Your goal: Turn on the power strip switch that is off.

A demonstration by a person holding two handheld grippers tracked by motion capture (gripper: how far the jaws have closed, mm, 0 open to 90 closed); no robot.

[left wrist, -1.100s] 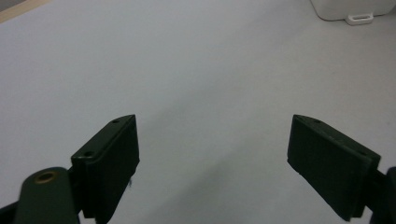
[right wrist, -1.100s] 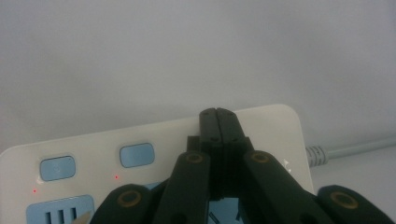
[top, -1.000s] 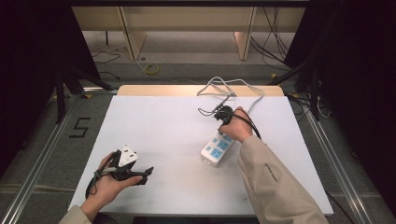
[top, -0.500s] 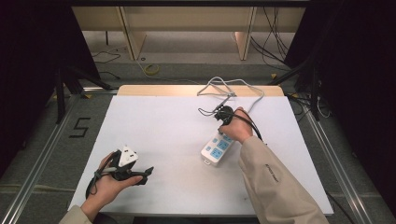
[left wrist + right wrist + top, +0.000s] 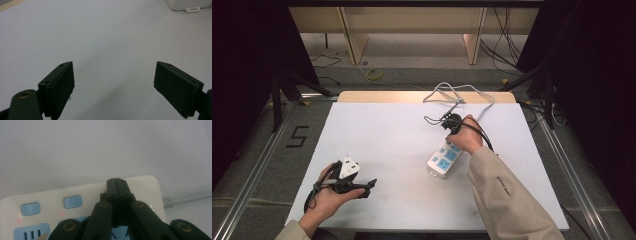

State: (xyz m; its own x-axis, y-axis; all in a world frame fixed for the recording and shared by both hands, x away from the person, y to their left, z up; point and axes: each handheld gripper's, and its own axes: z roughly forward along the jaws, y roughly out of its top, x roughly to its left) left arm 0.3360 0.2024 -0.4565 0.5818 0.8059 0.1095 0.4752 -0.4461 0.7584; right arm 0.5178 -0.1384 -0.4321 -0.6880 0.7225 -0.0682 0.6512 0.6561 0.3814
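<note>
White table (image 5: pixel 387 130) is filling the middle of a dark-curtained room, grey floor around it. Right gripper (image 5: pixel 451 122) is hovering over the far end of a white power strip (image 5: pixel 444 159) lying right of centre, its grey cord (image 5: pixel 447 90) looping toward the far edge; jaws are pressed together with nothing between them, tips above the strip (image 5: pixel 75 195) beside its blue switches (image 5: pixel 73 202). Left gripper (image 5: pixel 362 187) is sitting at the near left, jaws spread wide over bare table (image 5: pixel 107 37)
</note>
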